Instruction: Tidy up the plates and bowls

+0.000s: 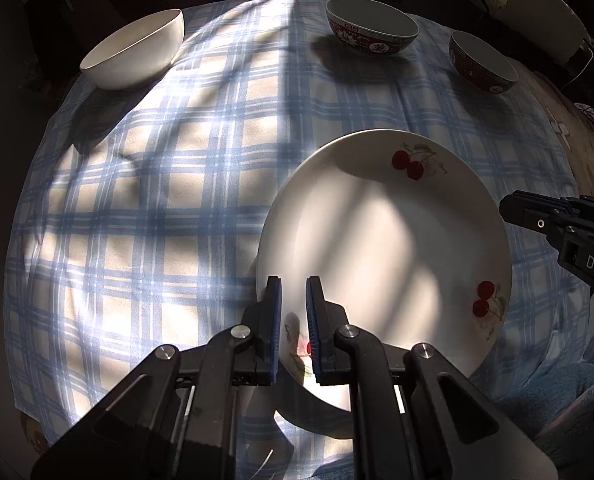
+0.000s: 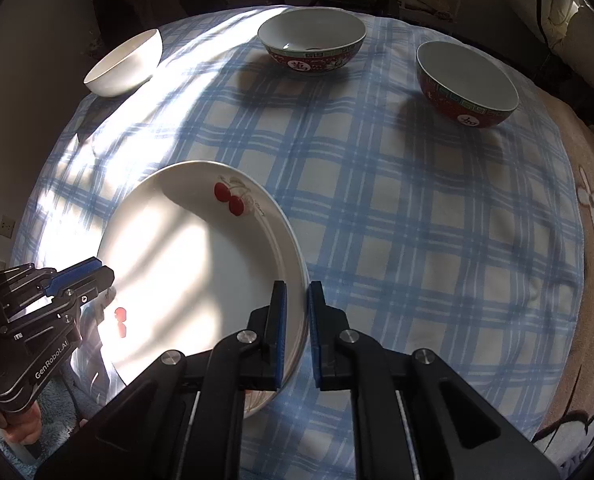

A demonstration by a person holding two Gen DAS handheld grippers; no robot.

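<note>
Low in the left wrist view, the left gripper [image 1: 294, 312] is clamping the near rim of the cherry-printed plate [image 1: 385, 248]; low in the right wrist view, the right gripper [image 2: 297, 320] is pinching its opposite rim. The plate is sitting over the blue checked tablecloth [image 2: 397, 240]. Along the upper frame are standing the white bowl [image 2: 125, 64], the middle red bowl [image 2: 312, 46] and the right red bowl [image 2: 467, 84], well apart

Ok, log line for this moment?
left hand-held gripper: shut on cherry plate rim | right hand-held gripper: shut on opposite rim | three bowls untouched
</note>
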